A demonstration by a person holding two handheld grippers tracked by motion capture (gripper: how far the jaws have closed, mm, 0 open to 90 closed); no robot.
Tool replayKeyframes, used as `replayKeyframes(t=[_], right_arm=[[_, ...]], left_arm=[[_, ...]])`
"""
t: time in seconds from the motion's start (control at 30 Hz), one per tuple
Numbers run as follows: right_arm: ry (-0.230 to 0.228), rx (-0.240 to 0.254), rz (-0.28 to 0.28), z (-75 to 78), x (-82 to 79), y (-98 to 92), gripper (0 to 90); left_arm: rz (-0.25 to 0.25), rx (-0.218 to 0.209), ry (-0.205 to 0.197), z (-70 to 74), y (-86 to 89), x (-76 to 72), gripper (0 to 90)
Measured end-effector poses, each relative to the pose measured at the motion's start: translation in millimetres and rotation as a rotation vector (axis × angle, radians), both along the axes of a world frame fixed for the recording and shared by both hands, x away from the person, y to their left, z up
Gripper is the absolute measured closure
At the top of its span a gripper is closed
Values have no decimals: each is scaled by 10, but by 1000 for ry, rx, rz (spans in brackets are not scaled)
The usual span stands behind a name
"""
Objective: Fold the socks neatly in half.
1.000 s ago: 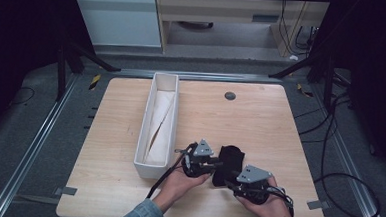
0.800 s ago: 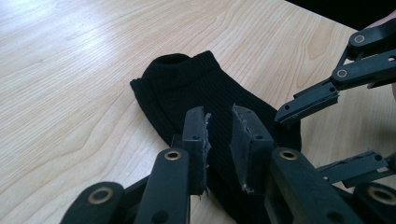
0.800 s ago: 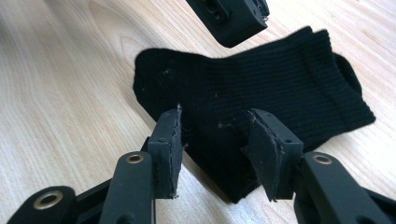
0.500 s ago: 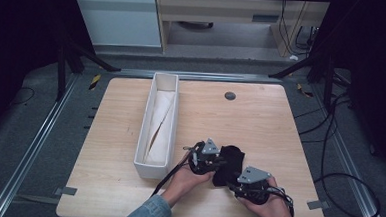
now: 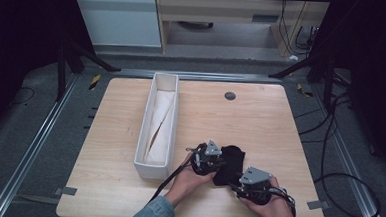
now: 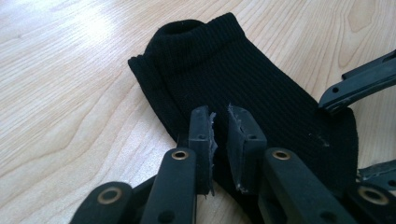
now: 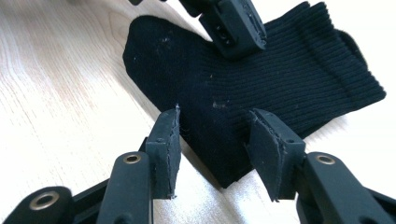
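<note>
A black ribbed sock point(image 5: 232, 160) lies flat on the wooden table point(image 5: 260, 122) near its front edge. My left gripper point(image 5: 219, 162) comes at the sock from the left. In the left gripper view its jaws point(image 6: 220, 116) have just been closing and stand nearly together, pinching a thin fold at the edge of the sock point(image 6: 261, 79). My right gripper point(image 5: 233, 183) reaches in from the front right. It point(image 7: 212, 135) is open, its pads astride the near corner of the sock point(image 7: 280, 70) without pressing it.
A long white bin point(image 5: 165, 78) stands left of the hands, running front to back, with pale folded cloth point(image 5: 160, 129) inside. A small dark disc point(image 5: 230, 95) is set in the table at the back. Bare wood stretches right of and behind the sock.
My left hand has shifted slightly right and lower, onto the sock's left edge. The right hand and the sock have stayed put.
</note>
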State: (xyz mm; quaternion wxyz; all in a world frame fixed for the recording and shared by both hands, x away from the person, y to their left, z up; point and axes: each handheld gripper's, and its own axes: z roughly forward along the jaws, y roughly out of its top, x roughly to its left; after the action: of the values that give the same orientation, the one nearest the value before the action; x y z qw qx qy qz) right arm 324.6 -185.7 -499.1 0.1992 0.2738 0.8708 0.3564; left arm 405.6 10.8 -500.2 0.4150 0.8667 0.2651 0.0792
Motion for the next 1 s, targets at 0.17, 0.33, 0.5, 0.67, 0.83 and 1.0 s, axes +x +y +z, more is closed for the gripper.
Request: replayKeyframes(t=[0.17, 0.33, 0.5, 0.67, 0.83, 1.0], right_arm=[[4, -8, 1, -51, 21, 0, 566], [-1, -7, -2, -56, 37, -22, 654], [-5, -12, -8, -47, 57, -40, 766], [10, -14, 1, -18, 43, -34, 820], [28, -10, 20, 20, -35, -55, 837], [19, 22, 26, 121, -157, -98, 843]], left_arm=[[2, -15, 25, -15, 11, 28, 811], [-2, -12, 22, -16, 10, 25, 817], [-6, -6, 16, -18, 10, 10, 820], [-5, -15, 16, -27, 25, -44, 821], [-20, -31, 18, -44, 61, -176, 820], [-52, -26, 36, -35, 88, -310, 821]])
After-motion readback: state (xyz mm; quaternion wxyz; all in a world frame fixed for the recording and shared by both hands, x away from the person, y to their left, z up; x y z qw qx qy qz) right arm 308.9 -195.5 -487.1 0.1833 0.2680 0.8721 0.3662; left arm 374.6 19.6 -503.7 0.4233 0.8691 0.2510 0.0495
